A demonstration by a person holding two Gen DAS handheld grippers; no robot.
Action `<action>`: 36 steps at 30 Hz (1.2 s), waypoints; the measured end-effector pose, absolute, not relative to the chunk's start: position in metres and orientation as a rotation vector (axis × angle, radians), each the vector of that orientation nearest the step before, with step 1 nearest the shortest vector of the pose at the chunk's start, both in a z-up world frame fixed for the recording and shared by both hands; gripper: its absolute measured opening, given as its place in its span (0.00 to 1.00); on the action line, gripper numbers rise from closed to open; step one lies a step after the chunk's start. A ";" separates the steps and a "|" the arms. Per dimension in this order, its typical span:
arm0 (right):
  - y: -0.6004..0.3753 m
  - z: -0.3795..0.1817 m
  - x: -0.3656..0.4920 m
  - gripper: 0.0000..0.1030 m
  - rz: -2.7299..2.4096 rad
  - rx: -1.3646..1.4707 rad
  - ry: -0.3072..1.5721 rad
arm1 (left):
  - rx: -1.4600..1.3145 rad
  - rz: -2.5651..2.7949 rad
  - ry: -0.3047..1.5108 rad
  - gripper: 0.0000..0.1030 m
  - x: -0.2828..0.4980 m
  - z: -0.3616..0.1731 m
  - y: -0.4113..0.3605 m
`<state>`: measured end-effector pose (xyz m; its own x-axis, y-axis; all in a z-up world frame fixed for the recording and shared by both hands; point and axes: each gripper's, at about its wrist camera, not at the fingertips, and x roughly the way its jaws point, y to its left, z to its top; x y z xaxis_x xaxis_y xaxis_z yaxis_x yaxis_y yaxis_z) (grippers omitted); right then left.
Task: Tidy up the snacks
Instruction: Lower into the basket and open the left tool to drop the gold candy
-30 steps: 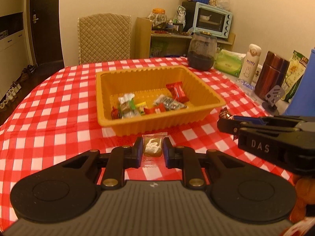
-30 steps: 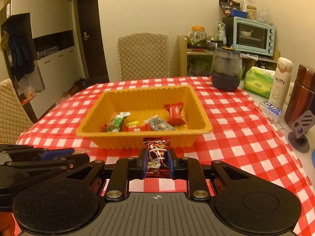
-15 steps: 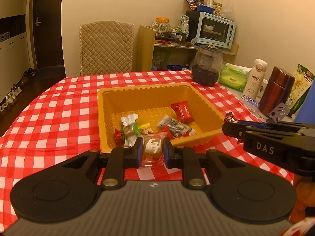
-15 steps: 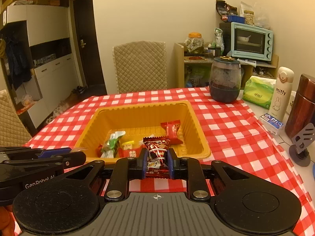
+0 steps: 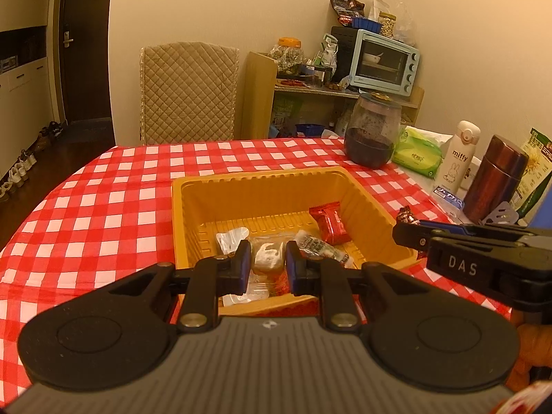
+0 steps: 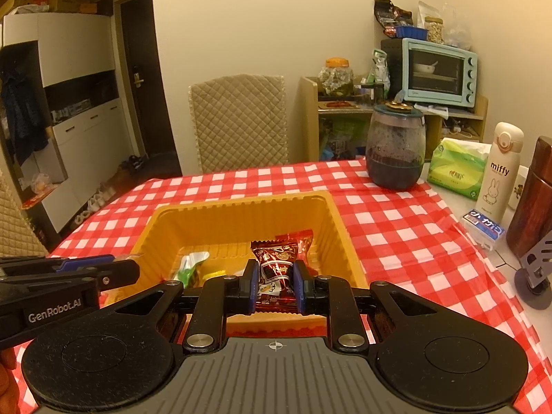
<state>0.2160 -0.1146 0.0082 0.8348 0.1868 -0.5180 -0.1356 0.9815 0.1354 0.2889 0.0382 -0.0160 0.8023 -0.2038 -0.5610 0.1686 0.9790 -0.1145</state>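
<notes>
An orange plastic tray (image 5: 262, 181) sits on the red checked table and holds several wrapped snacks, among them a red packet (image 5: 329, 222). My left gripper (image 5: 265, 258) is shut on a clear-wrapped pale biscuit (image 5: 266, 258) and holds it over the tray's near half. My right gripper (image 6: 275, 272) is shut on a dark red snack packet (image 6: 277, 265) and holds it over the near edge of the same tray (image 6: 241, 203). The right gripper also shows at the right of the left wrist view (image 5: 402, 231), and the left gripper at the left of the right wrist view (image 6: 132, 269).
A dark glass jar (image 5: 372, 134) stands behind the tray. A green tissue pack (image 5: 419, 153), a white Miffy bottle (image 5: 457, 155) and a brown flask (image 5: 495, 176) line the table's right side. A quilted chair (image 5: 188, 91) stands at the far edge.
Both grippers have risen and moved forward with their snacks, from in front of the tray's near wall to over the tray.
</notes>
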 end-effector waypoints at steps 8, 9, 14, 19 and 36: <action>-0.117 0.003 0.240 0.21 0.158 0.117 0.571 | -0.086 -0.196 0.617 0.18 0.309 -0.019 0.042; -0.117 0.002 0.243 0.21 0.159 0.117 0.571 | -0.087 -0.195 0.618 0.18 0.311 -0.019 0.042; -0.121 -0.002 0.257 0.21 0.156 0.149 0.588 | -0.111 -0.198 0.630 0.18 0.326 -0.023 0.045; -0.125 -0.006 0.270 0.21 0.156 0.206 0.609 | -0.135 -0.196 0.637 0.18 0.342 -0.025 0.045; -0.122 -0.021 0.299 0.21 0.175 0.276 0.655 | -0.129 -0.166 0.676 0.19 0.376 -0.044 0.039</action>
<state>0.2989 -0.1223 -0.0212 0.7806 0.2458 -0.5747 -0.0730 0.9490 0.3067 0.3765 0.0392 -0.0440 0.7677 -0.1940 -0.6107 0.1106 0.9789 -0.1719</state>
